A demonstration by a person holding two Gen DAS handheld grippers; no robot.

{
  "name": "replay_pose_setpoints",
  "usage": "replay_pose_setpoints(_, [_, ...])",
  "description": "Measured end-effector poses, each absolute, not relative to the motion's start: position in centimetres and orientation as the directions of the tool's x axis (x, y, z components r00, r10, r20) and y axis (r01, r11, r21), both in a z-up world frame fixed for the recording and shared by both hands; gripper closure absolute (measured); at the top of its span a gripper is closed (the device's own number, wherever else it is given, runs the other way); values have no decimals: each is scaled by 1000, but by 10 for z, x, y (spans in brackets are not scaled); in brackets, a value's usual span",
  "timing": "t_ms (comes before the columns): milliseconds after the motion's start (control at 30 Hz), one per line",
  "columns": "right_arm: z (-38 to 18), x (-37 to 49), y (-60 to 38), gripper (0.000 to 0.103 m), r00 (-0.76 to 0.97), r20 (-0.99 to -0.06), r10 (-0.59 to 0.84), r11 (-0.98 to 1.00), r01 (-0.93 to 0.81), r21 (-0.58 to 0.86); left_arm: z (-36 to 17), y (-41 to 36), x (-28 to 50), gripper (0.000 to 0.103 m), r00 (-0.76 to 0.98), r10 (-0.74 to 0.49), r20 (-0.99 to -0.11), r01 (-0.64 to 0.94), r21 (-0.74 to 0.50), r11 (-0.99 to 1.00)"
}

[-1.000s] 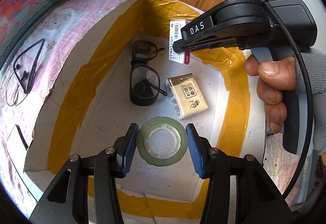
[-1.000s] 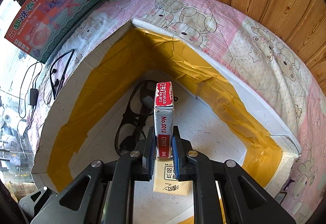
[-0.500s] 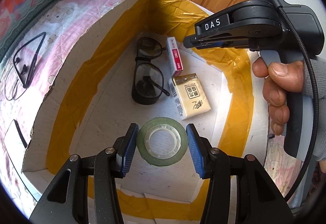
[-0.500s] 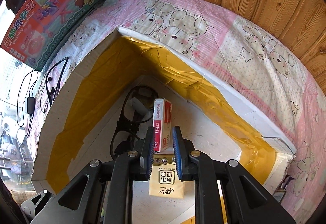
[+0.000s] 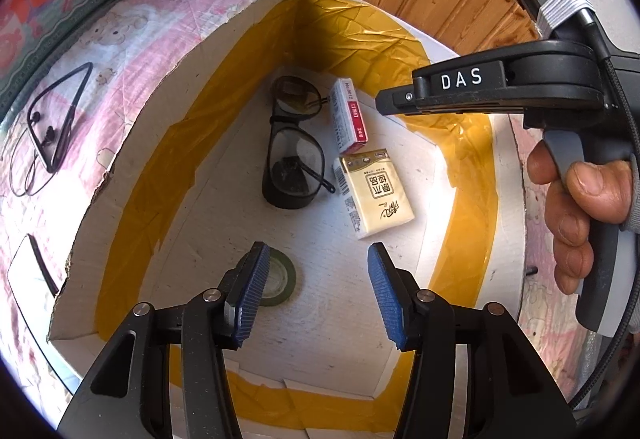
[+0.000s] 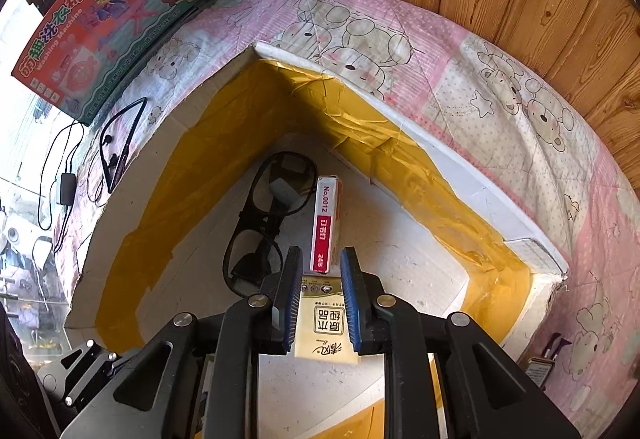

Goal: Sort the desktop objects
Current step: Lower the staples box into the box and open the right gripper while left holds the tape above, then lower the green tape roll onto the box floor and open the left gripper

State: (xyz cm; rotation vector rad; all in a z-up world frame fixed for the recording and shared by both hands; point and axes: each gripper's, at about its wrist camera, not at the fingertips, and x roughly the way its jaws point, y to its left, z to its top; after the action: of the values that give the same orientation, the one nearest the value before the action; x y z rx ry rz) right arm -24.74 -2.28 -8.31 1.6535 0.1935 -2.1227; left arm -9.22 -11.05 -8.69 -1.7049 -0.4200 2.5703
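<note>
both jaws have just been opening: left hand-held gripper (image 5: 316, 291) apart beside the tape roll (image 5: 280, 281), right hand-held gripper (image 6: 320, 299) apart, free of the staple box (image 6: 325, 223), probably light and stiff; take its 2 long sides.

The green tape roll (image 5: 280, 281) lies on the floor of the box (image 5: 168, 159), its left part hidden behind the left gripper's (image 5: 316, 295) blue pad. In the right wrist view the tissue pack (image 6: 324, 323) shows only as a strip between the right gripper's (image 6: 320, 303) fingers, its sides covered. The lower lens of the glasses (image 6: 250, 263) is partly hidden by the same gripper. The toy box (image 6: 104, 7) runs off the top left edge. The person's hand (image 5: 580, 211) is cut off at the wrist by the picture's right edge.
</note>
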Motion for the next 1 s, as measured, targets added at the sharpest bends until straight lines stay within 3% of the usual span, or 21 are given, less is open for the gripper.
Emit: replay_pose_setpoints(1000, [-38, -157, 8, 64, -235, -953, -192, -835, 550, 32, -58, -98, -77, 49, -472, 90, -877, 112, -161, -981])
